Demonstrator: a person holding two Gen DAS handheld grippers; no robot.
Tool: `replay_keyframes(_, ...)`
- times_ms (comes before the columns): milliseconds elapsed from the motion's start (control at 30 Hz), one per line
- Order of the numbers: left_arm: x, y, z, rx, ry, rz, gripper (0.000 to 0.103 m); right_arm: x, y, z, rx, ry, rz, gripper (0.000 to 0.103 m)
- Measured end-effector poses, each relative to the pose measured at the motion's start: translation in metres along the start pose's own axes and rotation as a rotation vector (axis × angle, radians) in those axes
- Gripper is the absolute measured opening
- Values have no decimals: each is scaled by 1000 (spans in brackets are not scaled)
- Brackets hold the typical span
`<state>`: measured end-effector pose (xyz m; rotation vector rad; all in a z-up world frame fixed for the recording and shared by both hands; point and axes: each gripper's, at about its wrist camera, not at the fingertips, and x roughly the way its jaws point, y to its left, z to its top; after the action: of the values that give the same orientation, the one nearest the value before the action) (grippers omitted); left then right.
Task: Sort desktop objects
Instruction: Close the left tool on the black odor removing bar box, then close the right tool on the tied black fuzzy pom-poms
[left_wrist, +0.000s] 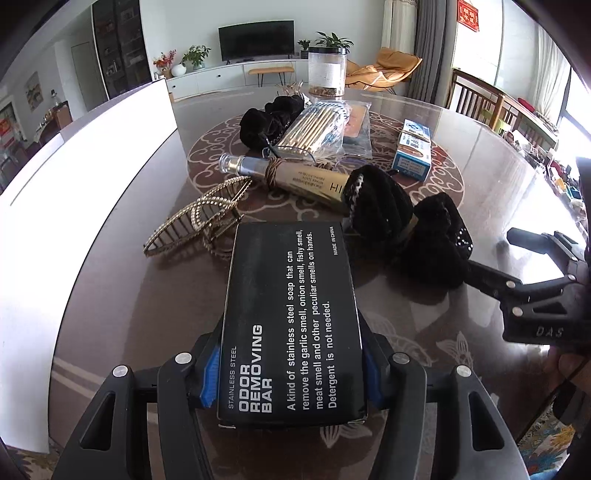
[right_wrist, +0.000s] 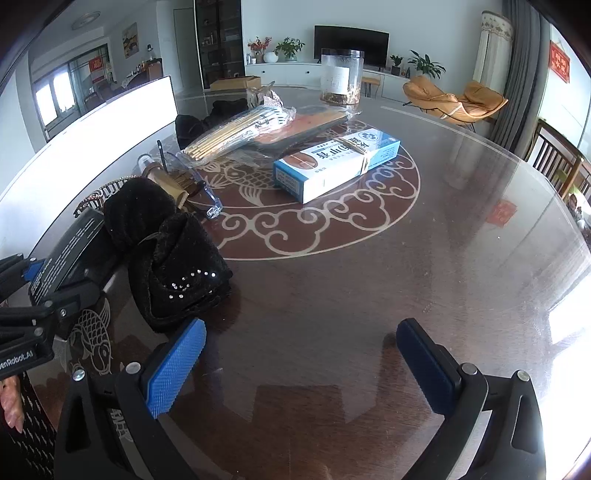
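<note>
On the glossy round table (right_wrist: 369, 295) our left gripper (left_wrist: 291, 384) pinched the black soap box (left_wrist: 291, 325) by its sides, at the near edge. Our right gripper (right_wrist: 301, 363) hung spread and empty. We judged the pick done; next we needed to carry the box to its group.

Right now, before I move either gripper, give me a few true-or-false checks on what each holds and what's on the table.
1. The left gripper is shut on the black box. True.
2. The right gripper holds the blue-and-white box. False: it is open and empty; that box lies on the table.
3. The clear jar stands upright. True.
4. The black fabric bundle sits on the blue-and-white box. False: it lies on the table, apart.
</note>
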<state>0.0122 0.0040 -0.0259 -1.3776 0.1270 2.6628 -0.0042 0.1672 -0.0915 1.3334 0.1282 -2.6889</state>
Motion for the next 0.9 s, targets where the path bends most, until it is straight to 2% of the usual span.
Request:
replay_keyframes(200, -12, 11, -15, -14, 4, 0, 59, 1, 0, 0, -2, 4, -3, 103)
replay_keyframes(700, -12, 11, -14, 2, -3, -1, 60, 3, 0, 2, 8, 14, -6, 103)
replay_keyframes(767, -12, 12, -15, -1, -2, -3, 60, 5, 0, 5, -10, 28, 11, 103)
replay_keyframes(833, -13, 15, -16, -10, -2, 1, 60, 9, 1, 16, -50, 87, 61, 101)
replay_keyframes(900, -14, 20, -17, -23, -1, 4, 60, 0, 6, 27, -102, 51, 131, 97)
